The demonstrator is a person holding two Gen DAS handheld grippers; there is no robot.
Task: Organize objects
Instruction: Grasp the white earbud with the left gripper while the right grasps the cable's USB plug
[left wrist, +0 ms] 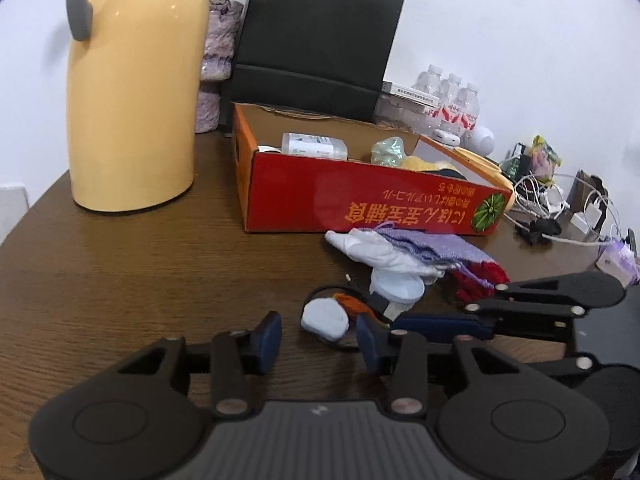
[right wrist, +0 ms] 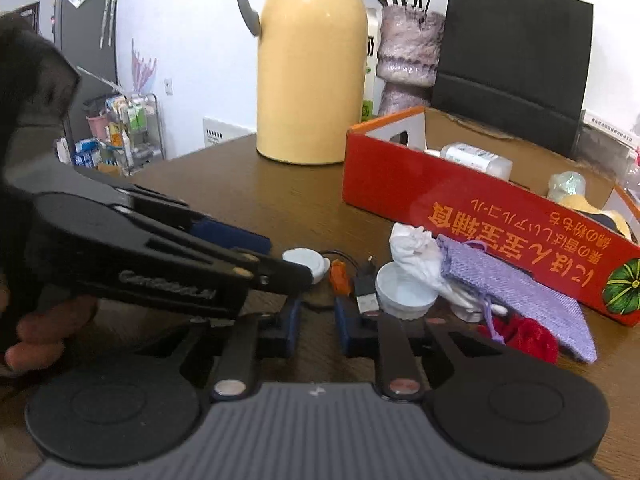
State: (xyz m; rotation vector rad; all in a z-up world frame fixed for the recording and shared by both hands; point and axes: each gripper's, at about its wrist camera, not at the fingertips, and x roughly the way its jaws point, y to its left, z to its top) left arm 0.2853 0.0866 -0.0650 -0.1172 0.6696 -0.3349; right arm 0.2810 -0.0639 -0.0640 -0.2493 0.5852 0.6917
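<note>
A heap of small things lies in front of the red cardboard box [left wrist: 360, 200]: a white cloth [left wrist: 372, 250], a purple knit pouch [left wrist: 424, 248], a red pouch [left wrist: 480, 280], a round white cup [left wrist: 398, 290], a white lid [left wrist: 324, 320], an orange piece [left wrist: 350, 304] and a black cable with a USB plug [right wrist: 366, 300]. My left gripper [left wrist: 318, 340] is open, and the white lid lies just beyond its fingertips, untouched. My right gripper [right wrist: 318, 320] stands beside it with a narrow gap that shows bare table. The black cable [right wrist: 316, 306] crosses just past its tips.
A tall yellow jug [left wrist: 136, 92] stands at the back left of the wooden table [left wrist: 120, 280]. Behind the box are a black paper bag [left wrist: 320, 40] and a purple vase [left wrist: 218, 40]. Water bottles [left wrist: 452, 100] and tangled chargers [left wrist: 552, 200] crowd the right. A person's fingers [right wrist: 36, 336] hold the left gripper.
</note>
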